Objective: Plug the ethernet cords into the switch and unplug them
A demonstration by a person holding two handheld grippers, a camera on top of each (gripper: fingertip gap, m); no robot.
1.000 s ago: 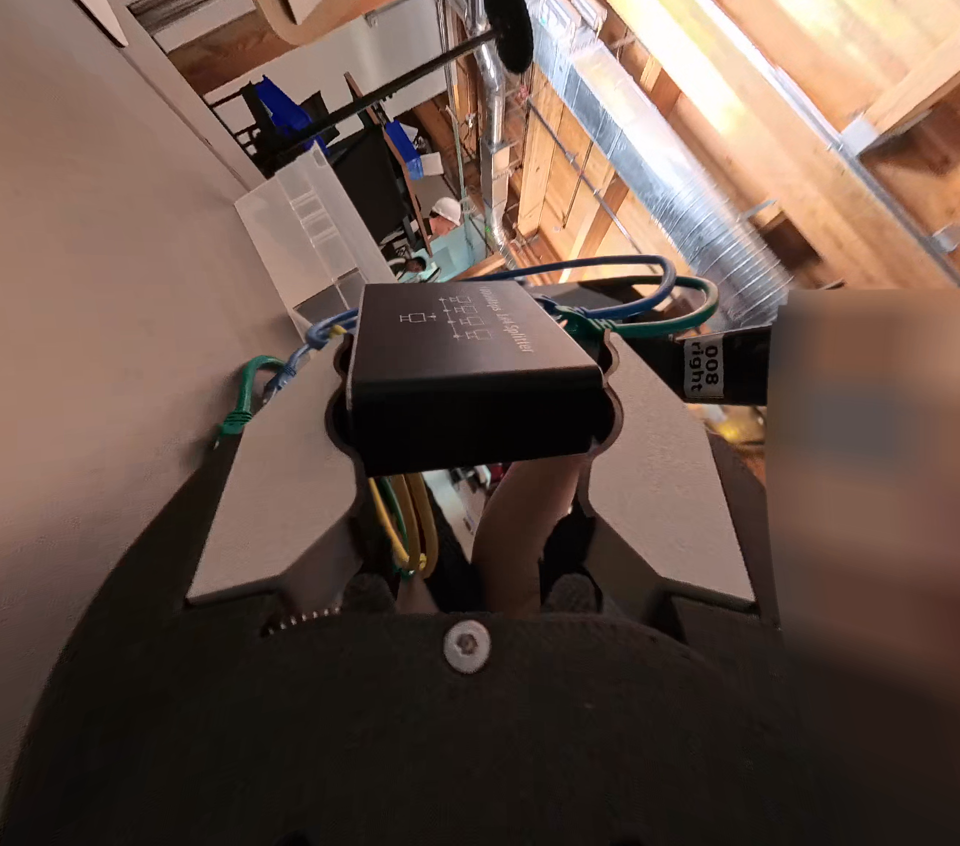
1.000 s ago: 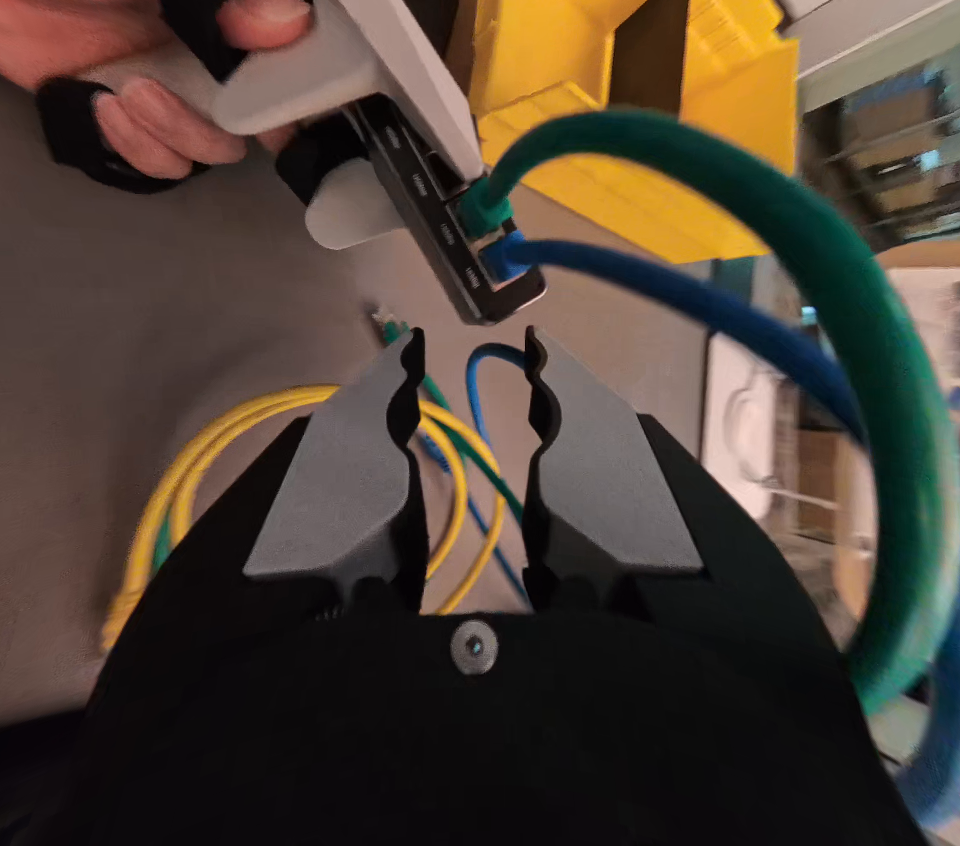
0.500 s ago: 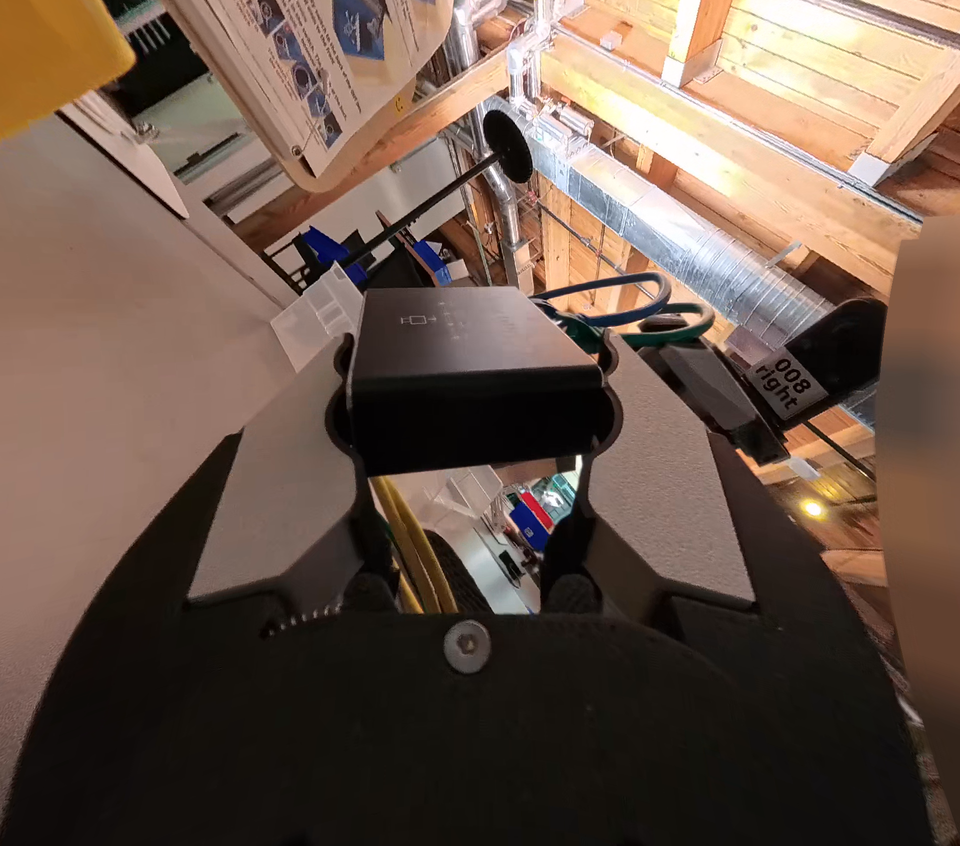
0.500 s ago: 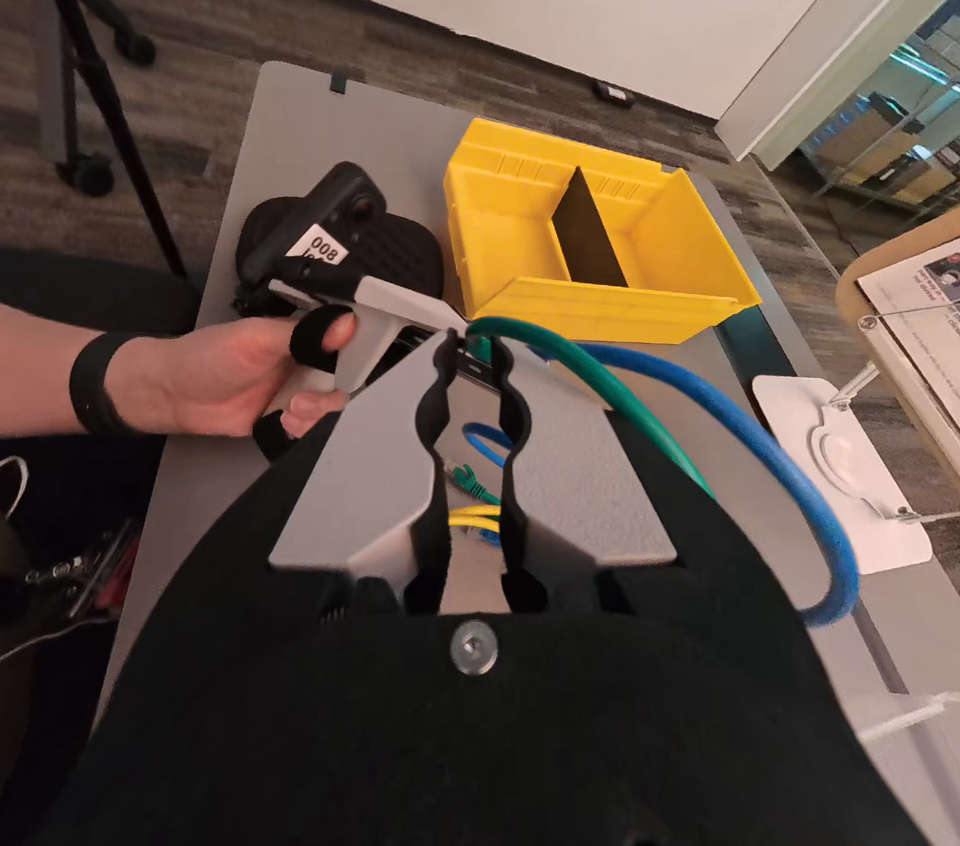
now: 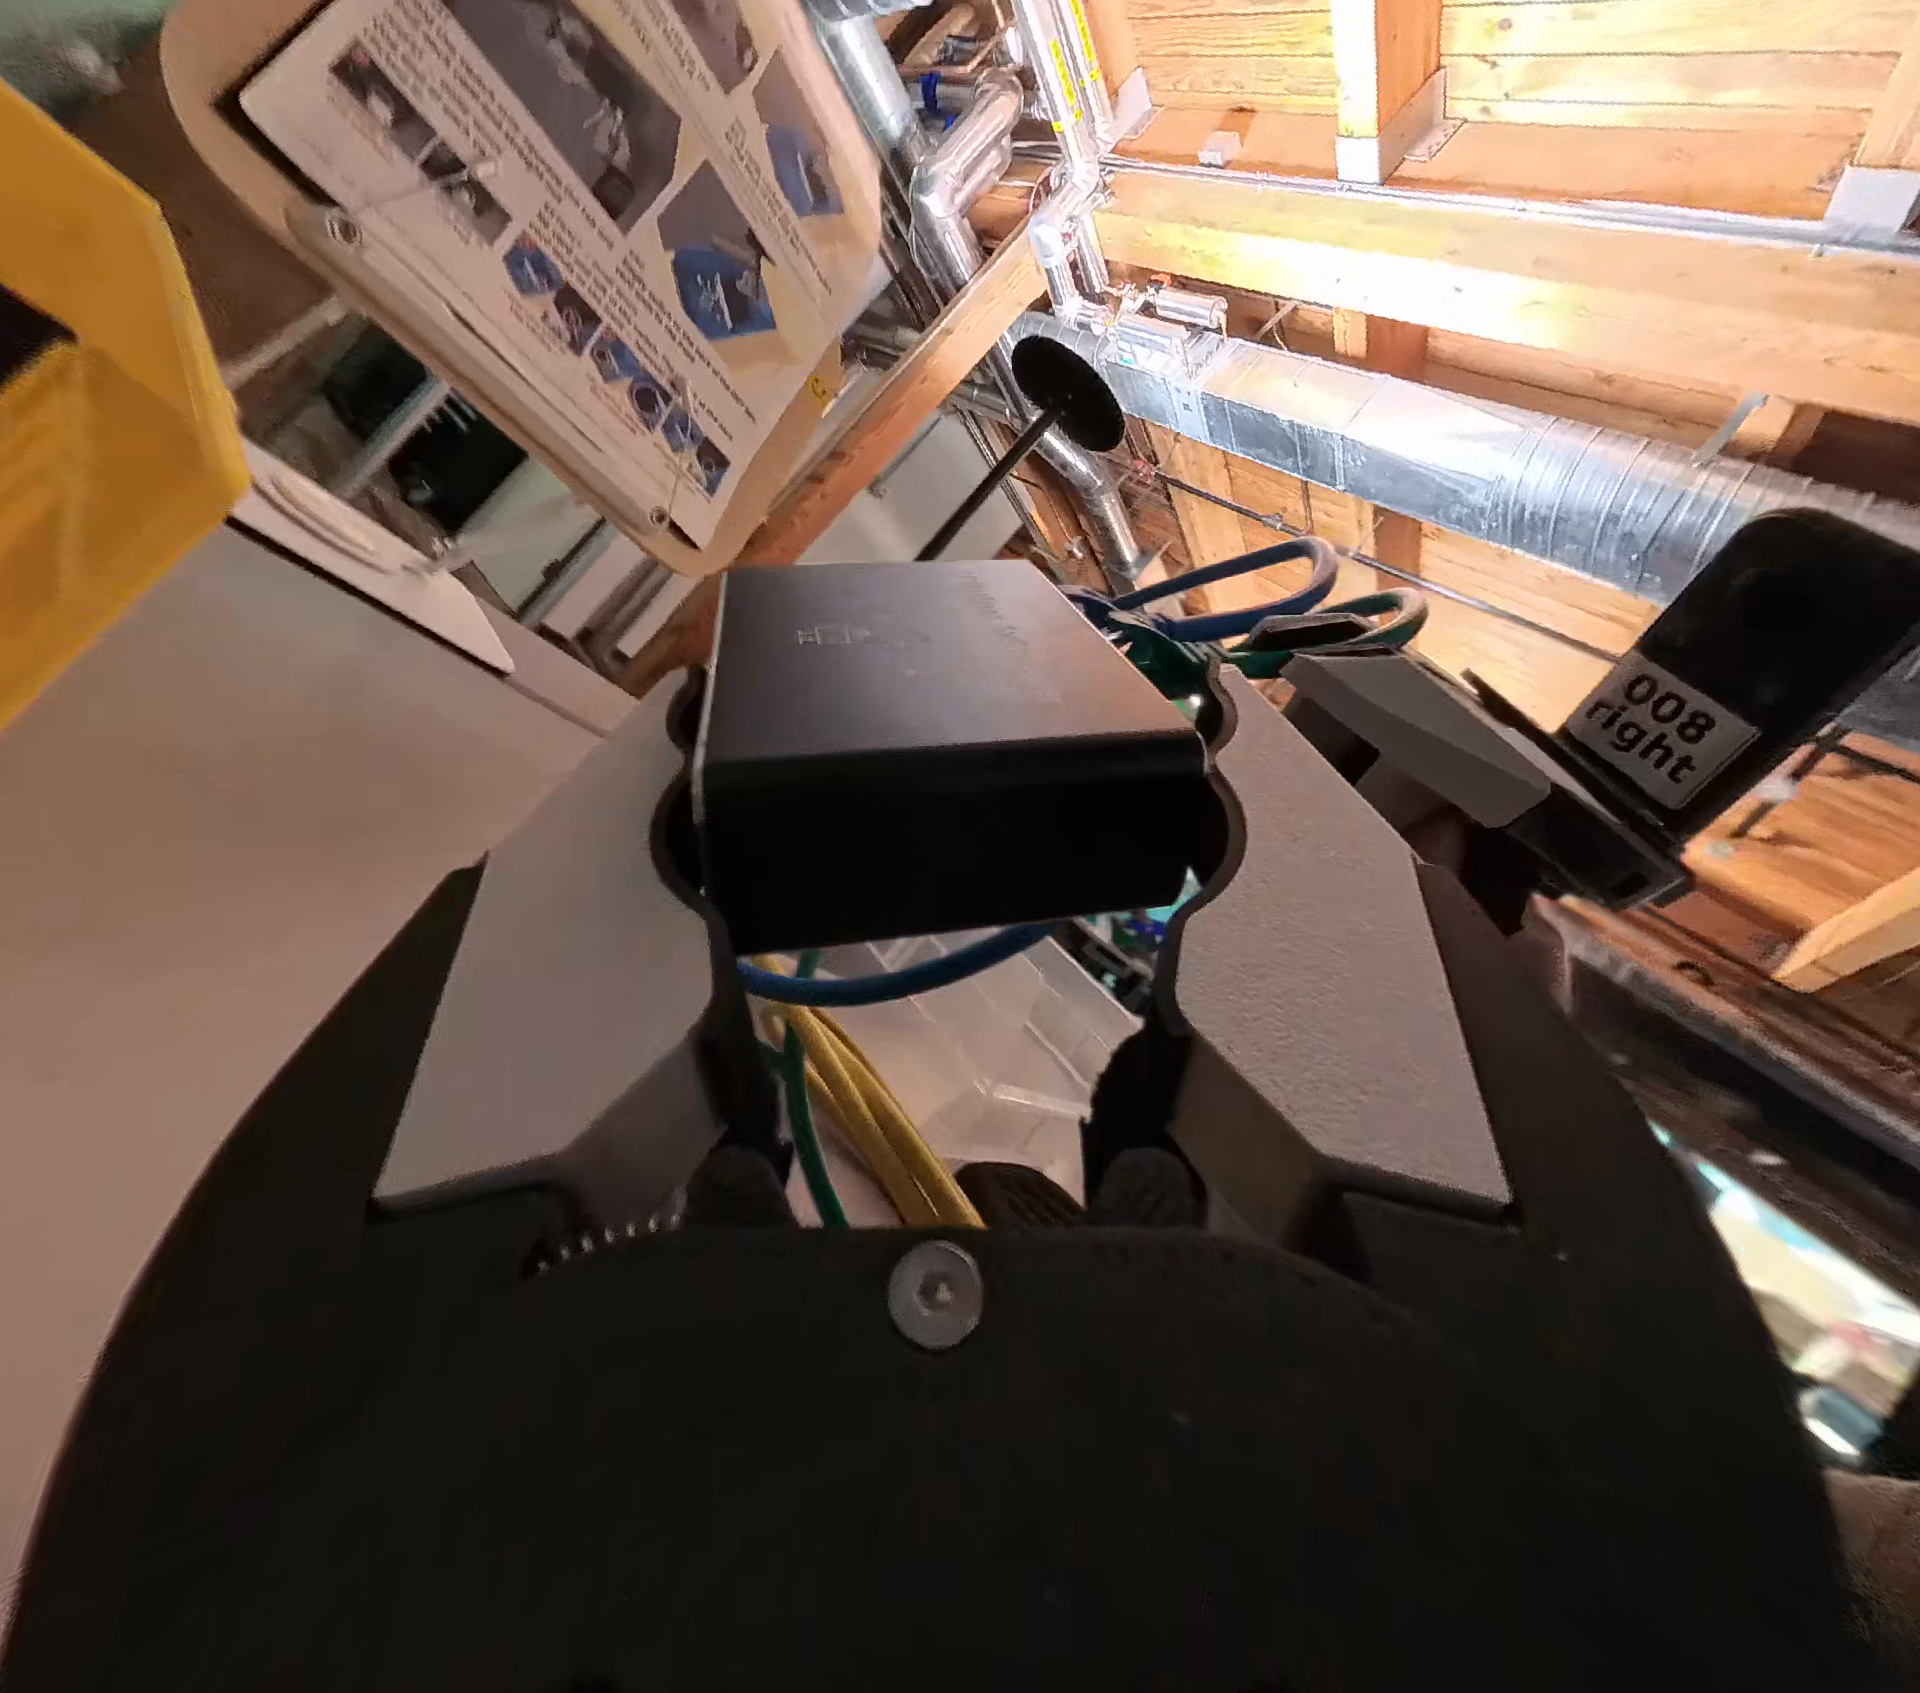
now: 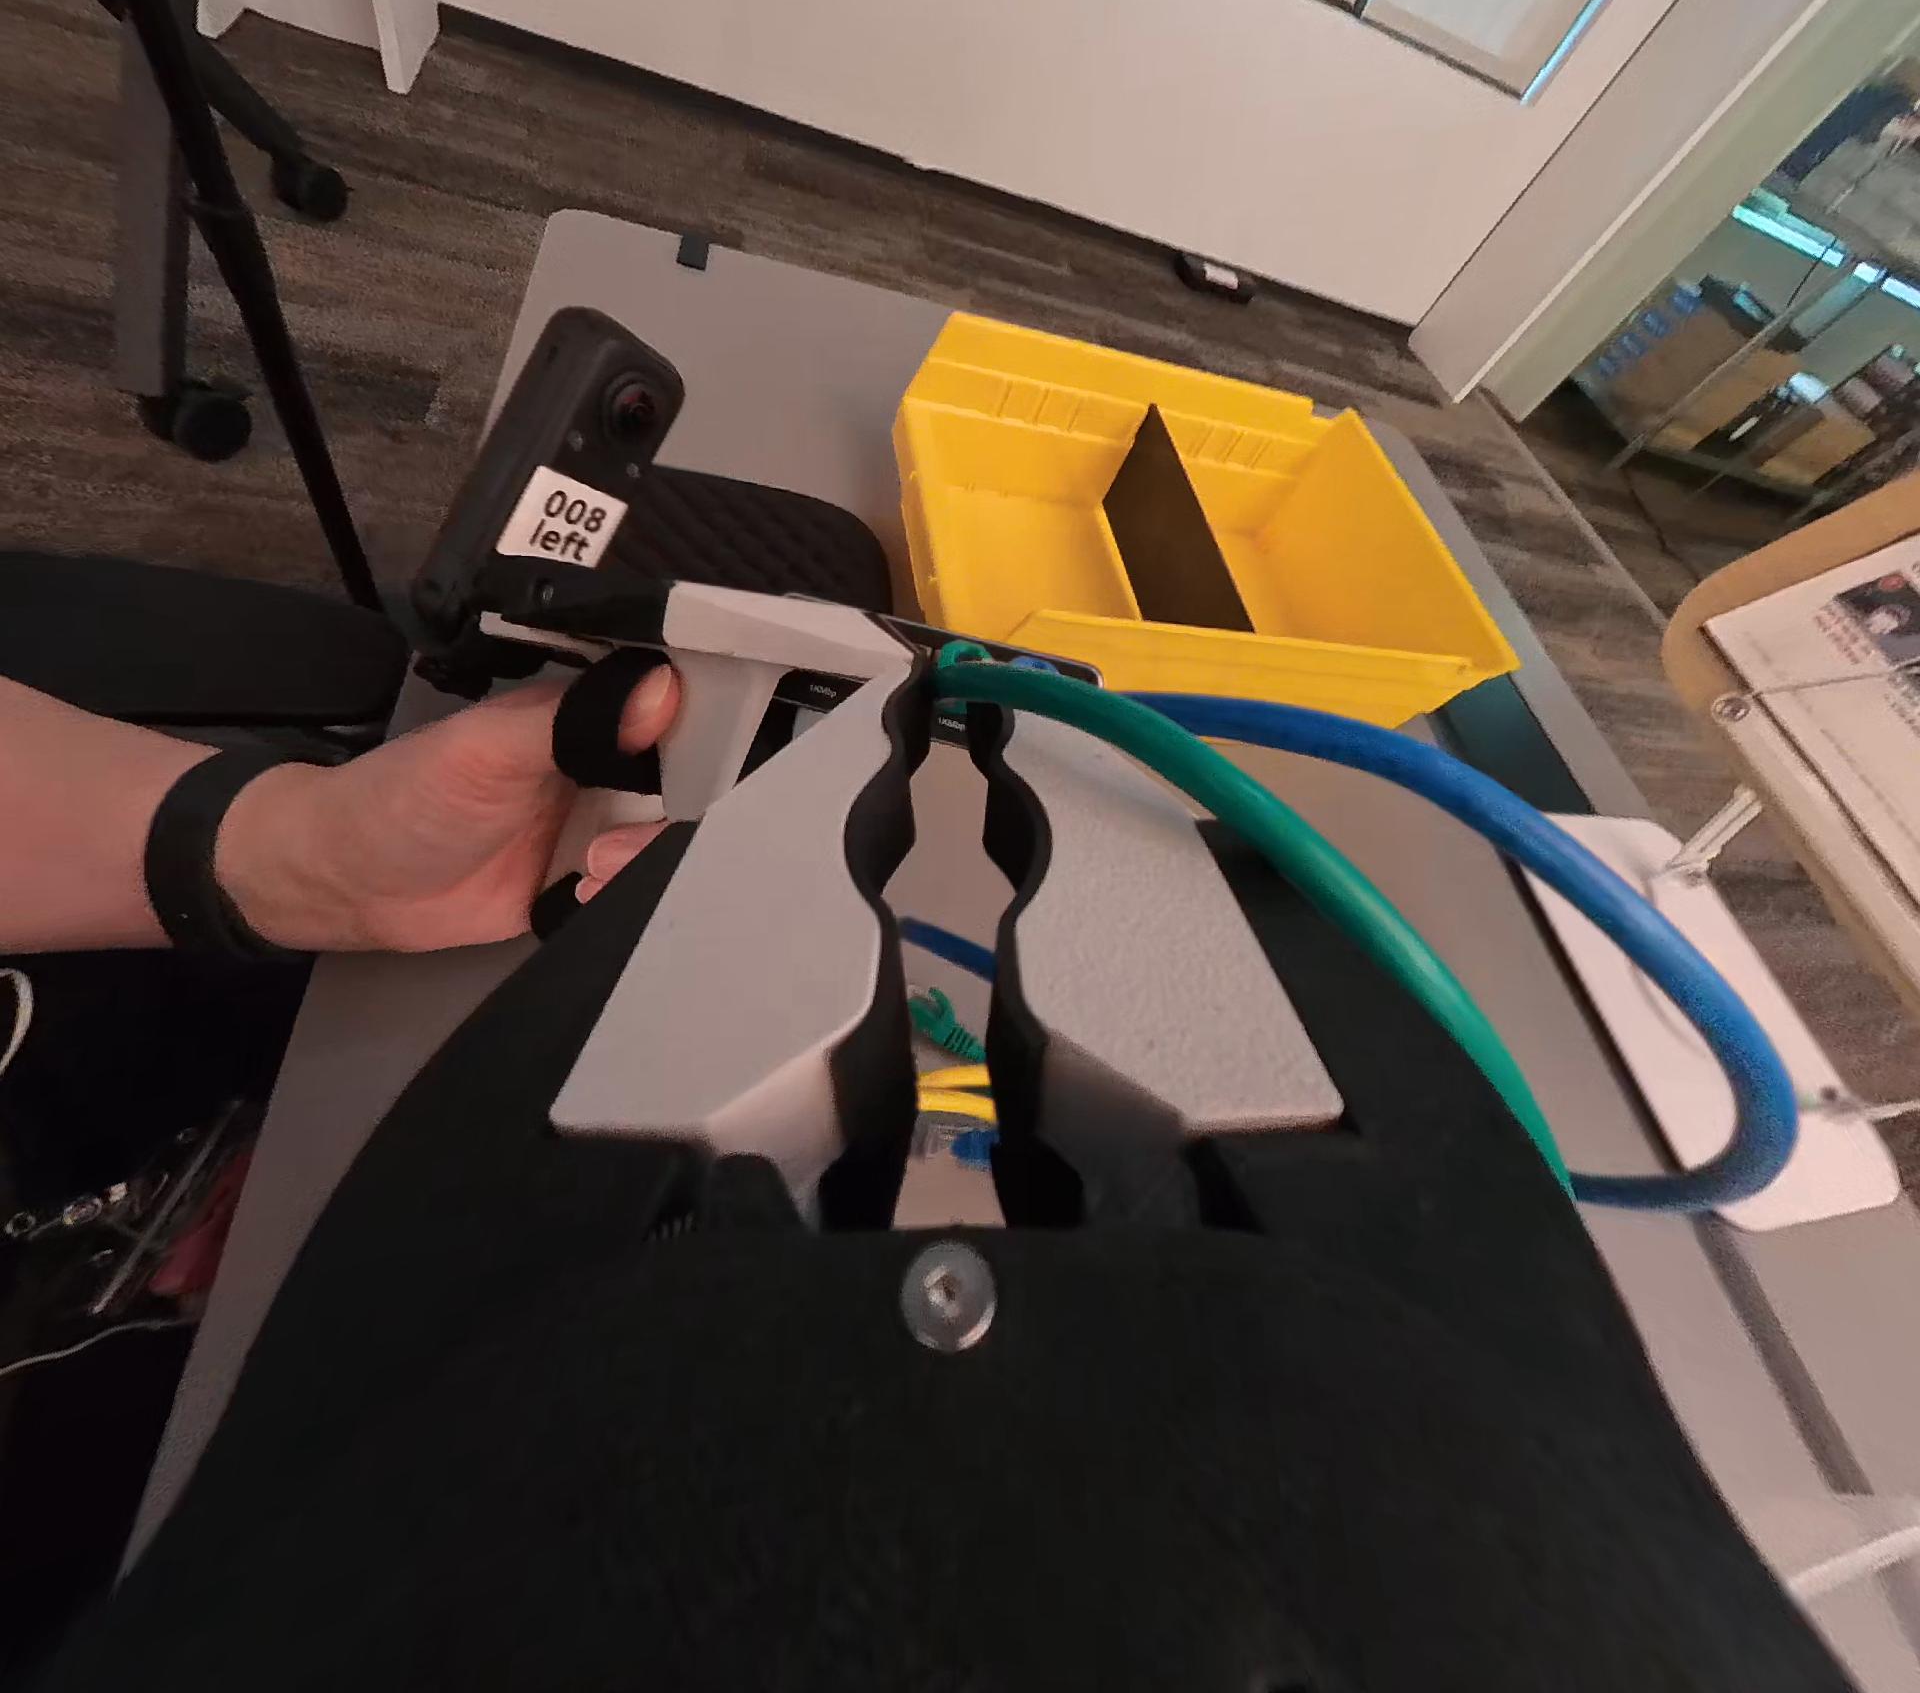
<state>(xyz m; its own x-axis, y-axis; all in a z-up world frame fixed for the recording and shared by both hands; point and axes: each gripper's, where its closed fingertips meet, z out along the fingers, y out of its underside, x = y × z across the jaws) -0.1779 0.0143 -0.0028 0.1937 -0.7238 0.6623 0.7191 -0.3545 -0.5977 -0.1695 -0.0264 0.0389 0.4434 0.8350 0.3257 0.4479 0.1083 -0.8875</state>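
My left gripper (image 5: 945,770) is shut on the black switch (image 5: 914,708) and holds it above the grey table (image 6: 727,355). A green cord (image 6: 1247,822) and a blue cord (image 6: 1558,833) are plugged into its far face; both also show in the left wrist view (image 5: 1340,609). My right gripper (image 6: 948,703) has its jaws a narrow gap apart. Its tips are at the switch's port face (image 6: 1039,672), just under the green plug (image 6: 961,656). I see nothing between them. The green cord lies over its right finger. The left gripper (image 6: 790,656) also shows there, held by a hand (image 6: 416,822).
A yellow divided bin (image 6: 1351,521) stands behind the switch. Loose green (image 6: 940,1020), yellow (image 6: 956,1087) and blue (image 6: 945,947) cord ends lie on the table below. A white stand base (image 6: 1714,1020) with a tilted picture board (image 5: 561,189) is at the right.
My right gripper has risen from low over the table to the switch's port face, and its jaws have narrowed. The left gripper has kept hold of the switch while tilting.
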